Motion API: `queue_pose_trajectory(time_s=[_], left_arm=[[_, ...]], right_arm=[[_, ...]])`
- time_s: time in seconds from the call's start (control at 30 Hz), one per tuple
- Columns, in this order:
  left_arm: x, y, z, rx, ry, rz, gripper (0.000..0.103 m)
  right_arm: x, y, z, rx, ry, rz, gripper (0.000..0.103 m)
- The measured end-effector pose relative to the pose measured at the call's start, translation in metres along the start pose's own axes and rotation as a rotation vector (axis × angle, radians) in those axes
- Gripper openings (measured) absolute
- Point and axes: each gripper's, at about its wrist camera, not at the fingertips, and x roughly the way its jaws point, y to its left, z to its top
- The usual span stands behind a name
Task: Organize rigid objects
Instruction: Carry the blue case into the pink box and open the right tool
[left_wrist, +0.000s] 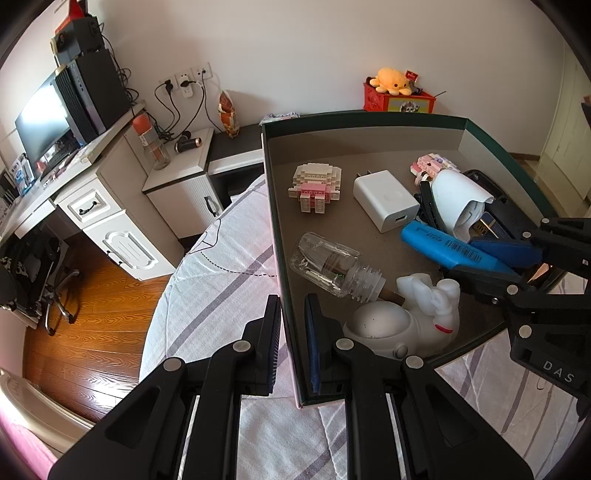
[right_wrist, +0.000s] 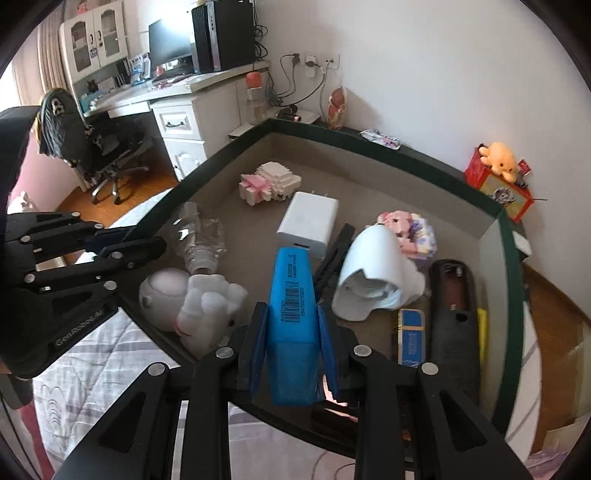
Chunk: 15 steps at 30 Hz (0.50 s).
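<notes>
While the left gripper (left_wrist: 291, 343) pinches the near wall of the box (left_wrist: 369, 116), one finger outside and one inside with the jaws nearly together on the thin card, the right gripper (right_wrist: 291, 350) has its blue pads clamped on the sides of a blue block (right_wrist: 291, 295) bearing a barcode, its far end reaching over the box floor. The box lies on a striped bed cover (left_wrist: 221, 295). Inside it, a white brick figure (left_wrist: 314, 186) sits toward the far left, a white charger (left_wrist: 384, 199) just to its right, and a clear bottle (left_wrist: 328, 266) lies on its side near the left wall, its threaded neck toward a white astronaut toy (left_wrist: 402, 317) at the near wall. To the right of the blue block, a white cup (right_wrist: 373, 273) lies tipped over, with a pink brick figure (right_wrist: 410, 232) behind it. A black remote (right_wrist: 454, 306) with its battery bay open lies by the right wall, and a small blue-and-gold box (right_wrist: 410, 332) sits just beside it.
</notes>
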Motion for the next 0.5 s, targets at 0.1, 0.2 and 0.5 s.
queue_pose_trajectory(time_s=[0.1, 0.2, 0.5], left_arm=[[0.000, 0.001, 0.000, 0.003, -0.002, 0.004, 0.012], [0.000, 0.003, 0.000, 0.002, -0.001, 0.005, 0.012], [-0.008, -0.001, -0.002, 0.008, -0.013, 0.021, 0.013]], right_arm=[[-0.001, 0.000, -0.001, 0.002, -0.006, -0.013, 0.027], [-0.004, -0.003, -0.001, 0.024, -0.030, 0.003, 0.032], [-0.037, -0.011, -0.006, 0.069, -0.124, -0.043, 0.081]])
